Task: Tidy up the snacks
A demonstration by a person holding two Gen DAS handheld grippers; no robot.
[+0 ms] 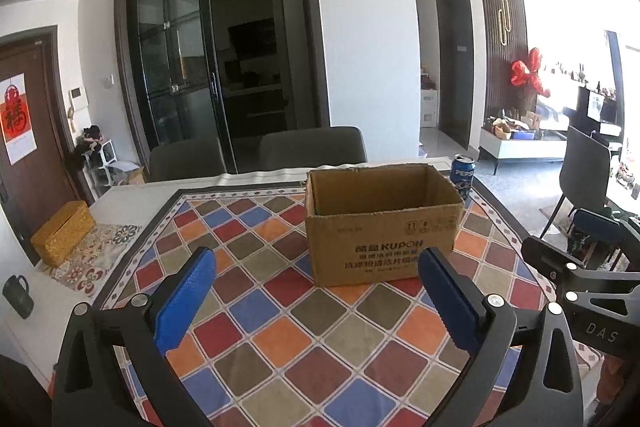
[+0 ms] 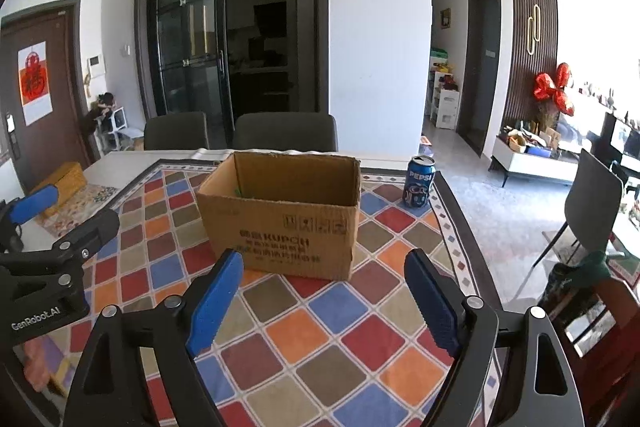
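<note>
An open brown cardboard box (image 1: pixel 380 223) (image 2: pixel 280 215) stands on the checkered tablecloth, with something green barely showing inside it. A blue Pepsi can (image 1: pixel 463 178) (image 2: pixel 419 182) stands upright just beyond the box's right rear corner. My left gripper (image 1: pixel 316 263) hovers over the cloth in front of the box, open, blue pads wide apart and nothing between them. My right gripper (image 2: pixel 324 267) is also open and empty, near the box's front face. Each gripper shows at the edge of the other's view.
A woven yellow basket (image 1: pixel 64 231) sits at the table's left end, and a dark mug (image 1: pixel 18 297) nearer on the left. Two grey chairs (image 1: pixel 312 147) stand behind the table. Another chair (image 2: pixel 588 203) stands on the floor to the right.
</note>
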